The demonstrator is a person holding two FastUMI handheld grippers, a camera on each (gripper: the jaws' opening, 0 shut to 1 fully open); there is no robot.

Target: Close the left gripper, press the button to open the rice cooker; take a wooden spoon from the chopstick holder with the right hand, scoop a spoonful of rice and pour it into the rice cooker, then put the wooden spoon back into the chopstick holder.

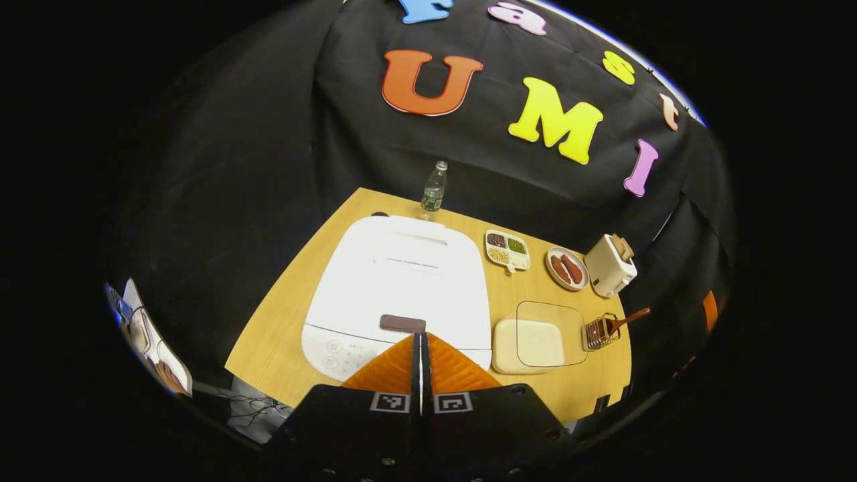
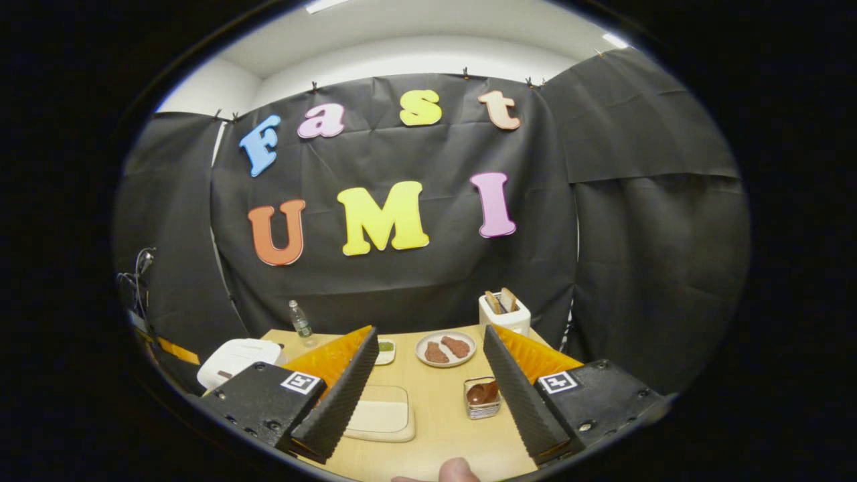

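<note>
The white rice cooker (image 1: 402, 281) stands on the wooden table with its lid down. My left gripper (image 1: 420, 336) is shut with nothing between its fingers, and its tips hover right at the cooker's brown button (image 1: 402, 323); contact cannot be told. To the right, the wooden spoon (image 1: 626, 321) leans in the wire chopstick holder (image 1: 600, 333), beside the shallow dish of rice (image 1: 539, 343). My right gripper (image 2: 430, 331) is open and empty, held above the table's near edge. Between its fingers I see the chopstick holder (image 2: 482, 397), with the rice dish (image 2: 380, 414) to the left and the cooker (image 2: 240, 358) farther left.
At the back of the table stand a plate of sausages (image 1: 568, 268), a white toaster (image 1: 609, 266) with bread, a divided dish of beans (image 1: 507, 251) and a plastic bottle (image 1: 434, 189). A person's fingertip (image 2: 455, 470) shows at the bottom edge. Black cloth walls surround the table.
</note>
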